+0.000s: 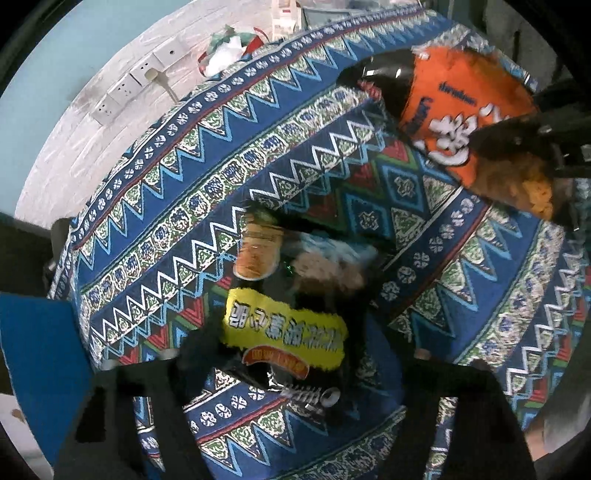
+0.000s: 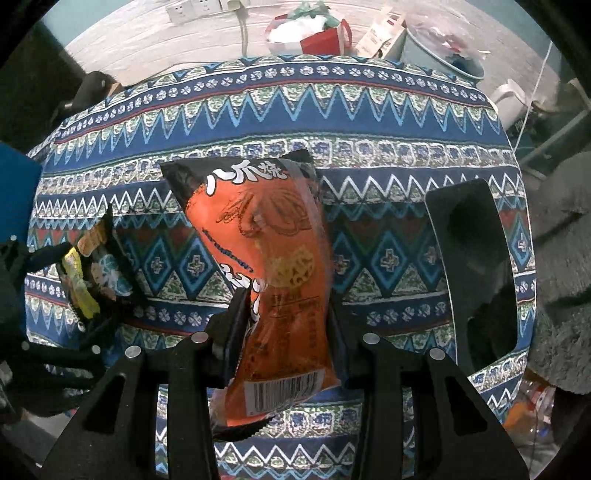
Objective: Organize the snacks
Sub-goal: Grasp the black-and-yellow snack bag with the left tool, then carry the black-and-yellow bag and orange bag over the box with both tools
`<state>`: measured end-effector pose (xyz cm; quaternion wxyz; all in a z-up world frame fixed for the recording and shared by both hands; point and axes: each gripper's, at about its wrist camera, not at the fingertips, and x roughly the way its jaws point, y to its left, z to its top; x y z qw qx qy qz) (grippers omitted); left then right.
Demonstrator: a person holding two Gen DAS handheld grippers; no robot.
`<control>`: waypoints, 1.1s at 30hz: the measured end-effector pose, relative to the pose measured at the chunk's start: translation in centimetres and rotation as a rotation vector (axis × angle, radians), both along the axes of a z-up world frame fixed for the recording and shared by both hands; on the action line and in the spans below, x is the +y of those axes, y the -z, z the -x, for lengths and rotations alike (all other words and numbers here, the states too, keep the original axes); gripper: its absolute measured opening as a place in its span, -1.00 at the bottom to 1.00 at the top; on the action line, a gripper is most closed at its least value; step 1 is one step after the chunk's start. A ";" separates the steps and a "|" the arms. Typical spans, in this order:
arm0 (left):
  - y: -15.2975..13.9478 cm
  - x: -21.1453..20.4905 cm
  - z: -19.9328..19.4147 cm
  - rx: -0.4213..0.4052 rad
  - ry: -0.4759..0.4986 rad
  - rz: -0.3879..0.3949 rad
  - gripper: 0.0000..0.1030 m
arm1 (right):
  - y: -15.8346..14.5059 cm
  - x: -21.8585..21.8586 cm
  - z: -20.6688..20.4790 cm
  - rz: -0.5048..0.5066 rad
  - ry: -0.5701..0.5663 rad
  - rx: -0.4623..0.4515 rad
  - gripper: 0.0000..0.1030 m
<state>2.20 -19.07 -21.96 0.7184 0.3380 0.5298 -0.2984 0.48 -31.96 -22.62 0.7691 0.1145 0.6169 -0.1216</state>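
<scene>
So both jaws are clamped on snack packs right now. The right gripper pinches the orange pack around its lower half, one finger on each side, barcode end toward the camera and the black top pointing away. It looks lifted off the cloth rather than lying on it, though I can't say for sure from this angle. The left gripper is closed on the black pack with the yellow label (blurry, so the print is hard to read), held over the middle of the table.

Going outward: there's a black tray sitting on the cloth to the right of the orange pack, apart from it, with moulded hollows. Behind the table there's a red bag and wall sockets.

My guess is we're mid-carry, both packs picked and neither placed yet. The next move probably means swinging the orange pack right over the tray, lining it up with a hollow, and lowering before letting go, while keeping the left pack out of the way.
</scene>
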 end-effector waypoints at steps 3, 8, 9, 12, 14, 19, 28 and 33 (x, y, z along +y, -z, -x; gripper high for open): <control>-0.8 0.7 -0.4 0.012 -0.029 0.028 0.07 | -0.4 0.8 -0.4 0.008 -0.003 -0.014 -0.25; -1.7 1.9 -0.3 -0.037 -0.063 0.014 0.05 | -1.0 1.9 -1.9 0.017 -0.015 -0.035 -0.25; -1.9 2.2 -0.3 -0.044 -0.074 0.015 0.05 | -1.2 2.1 -2.1 0.021 -0.019 -0.039 -0.25; -3.0 3.2 -0.4 -0.073 -0.107 0.015 0.05 | -1.9 2.8 -2.9 0.033 -0.038 -0.050 -0.27; -3.8 3.8 -0.2 -0.090 -0.120 0.021 0.05 | -2.3 3.5 -3.5 0.045 -0.053 -0.061 -0.35; -6.0 5.2 0.0 -0.124 -0.164 0.054 0.05 | -3.1 5.4 -4.3 0.085 -0.103 -0.069 -0.51; -8.2 7.7 -1.0 -0.135 -0.221 0.089 0.05 | -1.0 6.5 -3.9 0.040 -0.149 0.002 -0.03; -8.9 9.3 -1.2 -0.144 -0.257 0.094 0.05 | 1.3 6.7 -4.1 0.031 -0.145 0.040 -0.01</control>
